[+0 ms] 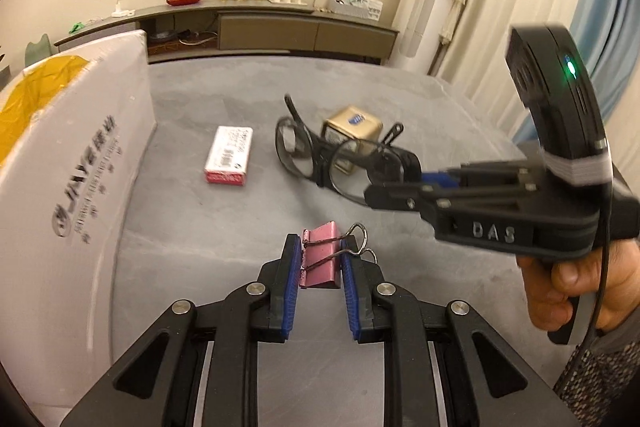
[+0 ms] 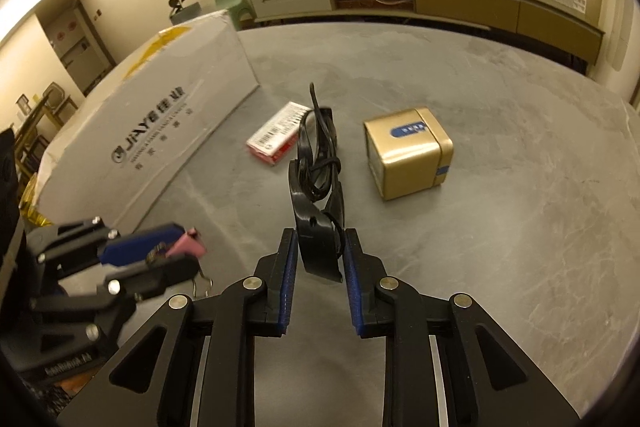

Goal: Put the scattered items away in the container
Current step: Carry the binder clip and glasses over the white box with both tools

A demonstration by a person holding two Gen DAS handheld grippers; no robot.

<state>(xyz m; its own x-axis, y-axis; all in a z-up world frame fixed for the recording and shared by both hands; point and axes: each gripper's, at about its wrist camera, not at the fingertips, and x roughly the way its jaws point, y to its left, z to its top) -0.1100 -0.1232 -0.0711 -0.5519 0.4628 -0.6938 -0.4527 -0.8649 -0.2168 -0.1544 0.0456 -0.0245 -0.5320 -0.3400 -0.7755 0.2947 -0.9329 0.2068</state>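
Two loads aloft: pink binder clip (image 1: 320, 255) in left gripper (image 1: 320, 259), glasses (image 2: 318, 187) in right gripper (image 2: 320, 251).

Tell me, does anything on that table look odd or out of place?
Nothing looks spilled or broken. The glasses are off the grey table, pinched by one temple arm in the right gripper, so they hang askew. The left gripper holds a pink binder clip. A red-and-white pack and gold tin lie loose beside the white box.

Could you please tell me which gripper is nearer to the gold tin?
Right. The right gripper, holding the glasses, is just short of the gold tin; the left gripper, holding the pink clip, is further back.
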